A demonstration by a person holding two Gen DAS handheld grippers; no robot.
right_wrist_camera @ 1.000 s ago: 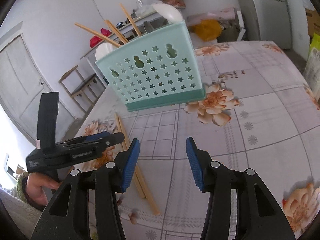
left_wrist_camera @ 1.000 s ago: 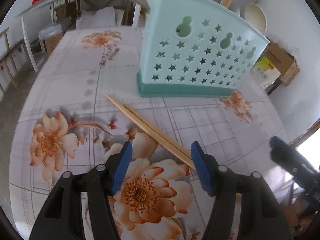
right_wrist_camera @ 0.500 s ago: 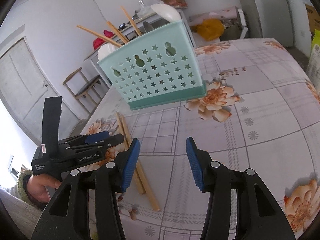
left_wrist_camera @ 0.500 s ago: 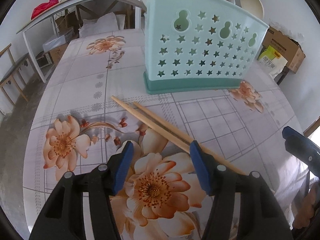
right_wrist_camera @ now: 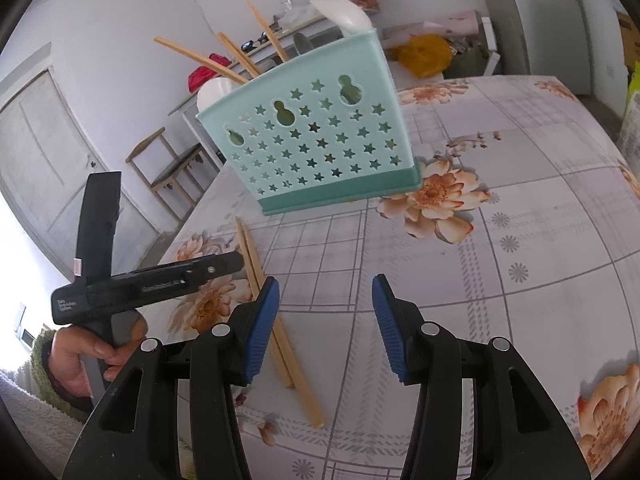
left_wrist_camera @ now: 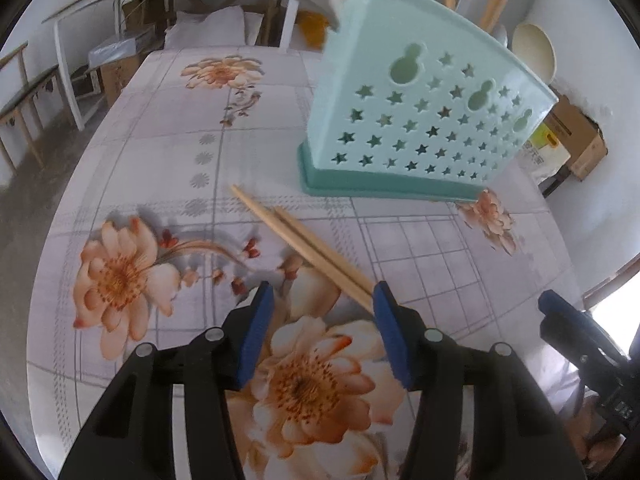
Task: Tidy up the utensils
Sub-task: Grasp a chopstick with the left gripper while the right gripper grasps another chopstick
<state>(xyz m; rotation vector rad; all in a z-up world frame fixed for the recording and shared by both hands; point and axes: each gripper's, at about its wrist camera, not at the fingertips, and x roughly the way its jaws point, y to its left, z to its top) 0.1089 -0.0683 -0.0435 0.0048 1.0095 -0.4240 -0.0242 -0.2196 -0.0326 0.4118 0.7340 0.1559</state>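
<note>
**Left fingers closing beside 2 chopsticks**

2 chopsticks [left_wrist_camera: 310, 246] lie side by side on the floral counter [left_wrist_camera: 168, 128], in front of the teal utensil holder [left_wrist_camera: 424, 120]. The left gripper [left_wrist_camera: 322, 334] is closing; nothing lies between its fingers, and the chopsticks run under the right-hand one. The right gripper [right_wrist_camera: 324, 328] hovers half-spread and empty.
</note>
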